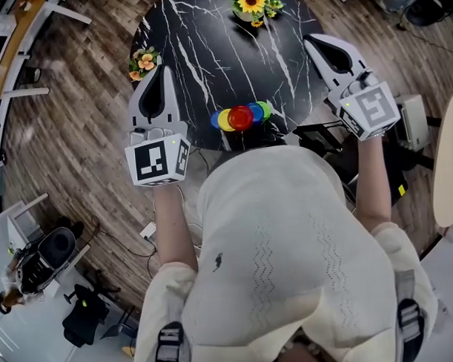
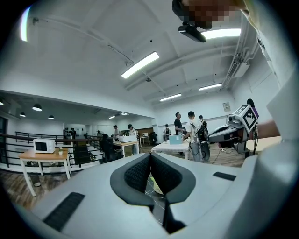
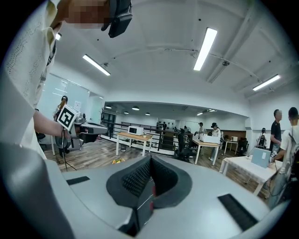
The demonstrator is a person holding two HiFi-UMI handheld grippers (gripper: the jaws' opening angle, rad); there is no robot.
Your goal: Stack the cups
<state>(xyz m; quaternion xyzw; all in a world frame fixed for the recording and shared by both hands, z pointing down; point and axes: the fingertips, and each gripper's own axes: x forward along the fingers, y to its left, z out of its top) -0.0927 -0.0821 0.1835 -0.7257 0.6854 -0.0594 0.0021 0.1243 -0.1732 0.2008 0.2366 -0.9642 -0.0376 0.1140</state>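
Head view: blue, yellow, red and green plastic cups (image 1: 240, 117) sat bunched at the near edge of the round black marble table (image 1: 207, 51). Their rims overlapped from above, so I couldn't tell whether they were nested or just side by side. Left gripper (image 1: 159, 75) and right gripper (image 1: 316, 46) flanked them, well clear.
Left gripper view: jaws pressed together, nothing between.
Right gripper view: same, closed and empty.
Stack unconfirmed.

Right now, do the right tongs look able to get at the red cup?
Probably yes: the right tongs hover by the table, and nothing covers the red cup from above. They are shut and empty, so they must open first.
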